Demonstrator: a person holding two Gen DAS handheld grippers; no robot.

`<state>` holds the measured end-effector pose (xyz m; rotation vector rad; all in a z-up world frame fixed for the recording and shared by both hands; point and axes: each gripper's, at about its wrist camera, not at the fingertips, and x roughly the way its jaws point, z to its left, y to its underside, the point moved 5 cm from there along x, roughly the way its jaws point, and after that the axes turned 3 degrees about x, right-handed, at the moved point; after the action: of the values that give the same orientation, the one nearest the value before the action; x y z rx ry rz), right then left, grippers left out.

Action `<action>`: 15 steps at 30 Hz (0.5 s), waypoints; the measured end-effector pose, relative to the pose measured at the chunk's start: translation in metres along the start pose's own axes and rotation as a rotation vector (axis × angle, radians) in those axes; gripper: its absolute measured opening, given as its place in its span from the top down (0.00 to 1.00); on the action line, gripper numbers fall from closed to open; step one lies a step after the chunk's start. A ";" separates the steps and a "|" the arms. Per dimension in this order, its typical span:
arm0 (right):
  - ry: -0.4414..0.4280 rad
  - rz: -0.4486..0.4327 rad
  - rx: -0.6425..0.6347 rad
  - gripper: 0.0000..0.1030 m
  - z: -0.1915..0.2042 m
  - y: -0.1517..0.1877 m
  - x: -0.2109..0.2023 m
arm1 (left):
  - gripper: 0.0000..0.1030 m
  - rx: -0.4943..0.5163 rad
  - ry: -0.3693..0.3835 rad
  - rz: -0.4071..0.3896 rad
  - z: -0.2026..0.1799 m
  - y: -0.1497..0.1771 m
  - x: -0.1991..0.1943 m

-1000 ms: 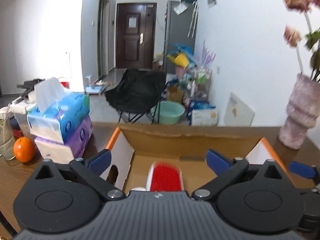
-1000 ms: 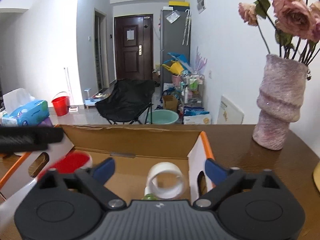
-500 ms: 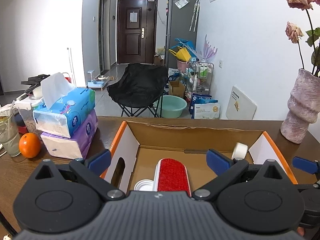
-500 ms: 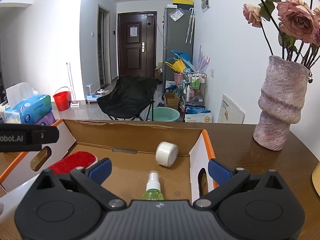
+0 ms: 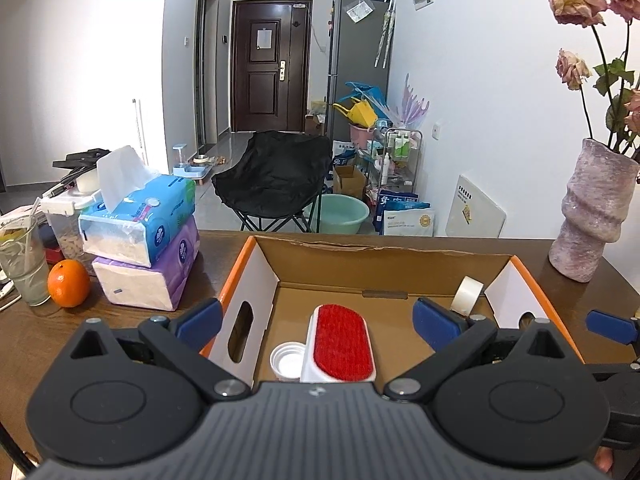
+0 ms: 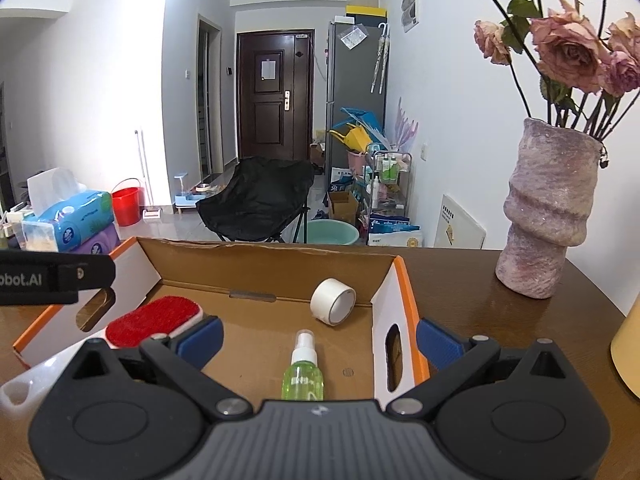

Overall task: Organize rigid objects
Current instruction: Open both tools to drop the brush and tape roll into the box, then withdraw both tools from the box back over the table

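With both the left gripper [image 5: 316, 316] and right gripper [image 6: 318, 338] spread wide and empty, the tape roll [image 6: 333, 301] resting on its curved side near the far right corner of the cardboard box [image 6: 272, 264] could roll if the box gets nudged.

walls: white walls [image 5: 480, 60] are enclosing the room | door: a dark door [image 5: 268, 64] is standing shut at the far end | floor: pale tiles [image 5: 224, 216] are reflecting light | furniture: a black folding chair [image 5: 272, 176] is sitting beside a grey fridge [image 5: 356, 64], a green basin [image 5: 344, 214] lying near it
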<state>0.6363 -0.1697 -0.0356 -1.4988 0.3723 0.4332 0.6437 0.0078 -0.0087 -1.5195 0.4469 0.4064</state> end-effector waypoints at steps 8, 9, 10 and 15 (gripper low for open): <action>-0.002 -0.008 0.004 0.00 -0.001 0.007 -0.021 | 0.00 -0.010 0.011 -0.005 0.002 0.008 -0.019; -0.004 -0.009 0.004 0.00 -0.001 0.008 -0.023 | 0.00 -0.011 0.011 -0.005 0.003 0.009 -0.021; -0.005 -0.010 0.004 0.00 -0.001 0.009 -0.026 | 0.00 -0.011 0.012 -0.006 0.003 0.010 -0.024; -0.011 -0.019 0.005 0.00 0.000 0.014 -0.040 | 0.00 -0.015 0.017 -0.014 0.006 0.015 -0.038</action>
<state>0.5941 -0.1710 -0.0281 -1.4939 0.3505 0.4251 0.6032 0.0147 -0.0015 -1.5407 0.4473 0.3875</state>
